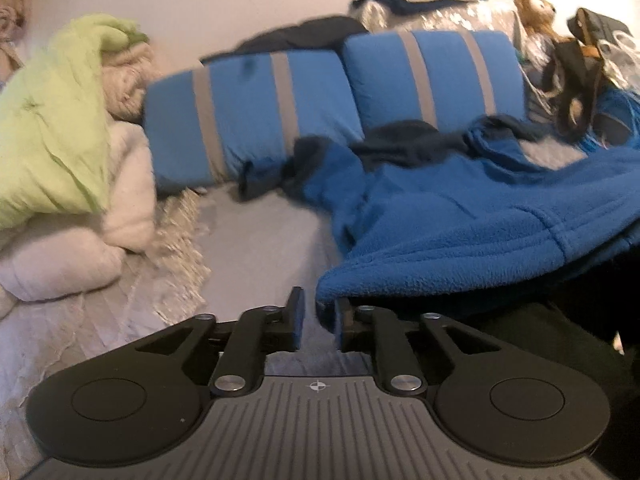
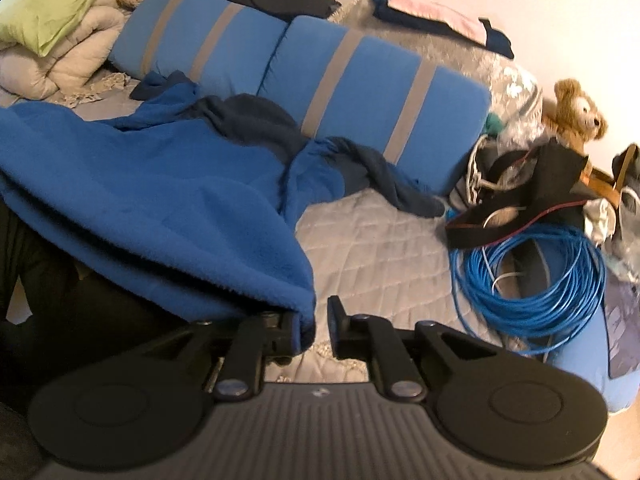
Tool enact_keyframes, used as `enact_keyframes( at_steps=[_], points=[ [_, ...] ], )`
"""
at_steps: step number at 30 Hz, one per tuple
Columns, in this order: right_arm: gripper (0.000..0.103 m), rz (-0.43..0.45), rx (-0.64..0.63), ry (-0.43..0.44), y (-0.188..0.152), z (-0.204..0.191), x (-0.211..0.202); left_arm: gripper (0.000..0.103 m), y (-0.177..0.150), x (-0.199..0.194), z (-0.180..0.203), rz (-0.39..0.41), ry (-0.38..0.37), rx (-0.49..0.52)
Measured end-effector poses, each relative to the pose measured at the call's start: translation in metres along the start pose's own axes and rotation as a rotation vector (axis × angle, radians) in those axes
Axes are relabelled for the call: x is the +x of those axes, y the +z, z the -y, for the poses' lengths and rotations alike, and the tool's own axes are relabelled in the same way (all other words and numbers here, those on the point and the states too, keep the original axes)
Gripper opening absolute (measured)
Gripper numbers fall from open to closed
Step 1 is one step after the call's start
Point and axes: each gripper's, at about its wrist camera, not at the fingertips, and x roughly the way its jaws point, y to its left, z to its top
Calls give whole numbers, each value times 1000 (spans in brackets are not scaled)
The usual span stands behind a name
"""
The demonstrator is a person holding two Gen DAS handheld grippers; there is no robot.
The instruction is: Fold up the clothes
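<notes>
A slipped hem is judged the chief risk here: the blue fleece garment (image 1: 460, 216) is draped thick and heavy across the middle and right of the left wrist view, and with neither gripper seen pinching it, any lift would let the edge fall back in a heap. In the left wrist view the left gripper (image 1: 318, 322) is seen at lower centre with its jaws parted by a narrow gap; the fleece hem hangs just above and against the right-hand finger, and a little cloth may dip into the gap, though blur makes that uncertain. In the right wrist view the right gripper (image 2: 314, 326) is likewise parted, the hem lying over the left-hand finger and not pressed from both sides. A second hazard is judged from the clutter: the coiled blue cable (image 2: 528, 280) at the right of that frame and the striped blue pillows (image 2: 304, 76) behind the garment could be snagged or dragged if the fleece is swept sideways. The garment itself is spread on the grey quilted cover (image 2: 372, 248), its dark collar toward the pillows.
</notes>
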Motion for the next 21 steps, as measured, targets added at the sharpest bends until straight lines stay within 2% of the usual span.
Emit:
enact_keyframes(
  at_steps=[3,4,5,6,7,9,13,17,21],
  points=[
    [47,-17,-3,21,-1,4,2,43,-1,0,-2,-34,6,39],
    [56,-22,-9,26,-1,4,1,47,0,-2,-5,-39,-8,44],
    [65,-25,-19,31,-1,4,1,49,1,-5,-7,-43,-23,47],
    [69,-24,-33,33,-1,5,0,53,2,-7,-10,-46,-39,51],
    [78,-23,-46,38,0,5,-2,63,4,-9,-13,-49,-60,47],
    [86,-26,-63,67,1,8,-6,75,7,-13,-19,-63,-126,42],
    [103,-27,-61,158,1,16,-13,77,12,-23,-31,-92,-267,25],
    [103,10,6,227,1,30,-22,78,20,-35,-41,-40,-333,-47],
    [103,91,128,209,11,46,-29,78,35,-41,-54,25,-373,-156]
  ],
)
